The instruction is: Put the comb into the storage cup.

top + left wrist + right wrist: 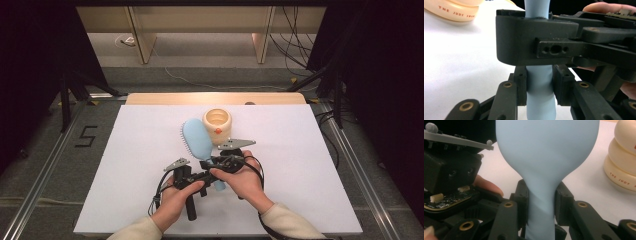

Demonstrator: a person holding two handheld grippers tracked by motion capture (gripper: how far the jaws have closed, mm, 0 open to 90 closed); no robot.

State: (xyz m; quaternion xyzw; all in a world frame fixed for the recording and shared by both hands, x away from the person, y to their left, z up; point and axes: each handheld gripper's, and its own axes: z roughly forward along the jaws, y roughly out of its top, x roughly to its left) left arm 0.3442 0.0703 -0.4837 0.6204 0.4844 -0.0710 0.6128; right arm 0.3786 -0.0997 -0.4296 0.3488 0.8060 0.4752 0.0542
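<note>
Light-blue hairbrush sits near the middle of the white table, head pointing away from the person, handle toward them, bristle edge on its left side in the high view. Both tools are on the handle. Left gripper – jaws closed in on the handle from either side, pads touching it, low down near the handle end. Right gripper – jaws likewise pinched on the handle, but further up, at the narrow neck just below where the head widens. In the left gripper view the right gripper's black body crosses right in front, so the two grips are stacked close along the handle. High view: both hands, left hand and right hand, are bunched together at the table's near-centre, grippers nearly touching. Can't tell whether the brush head rests on the table or is lifted a bit – angle is poor. Cream ribbed cup w/ an orange mark stands upright just beside the brush head, on its far-right side; looks very close, poss. touching.
</note>
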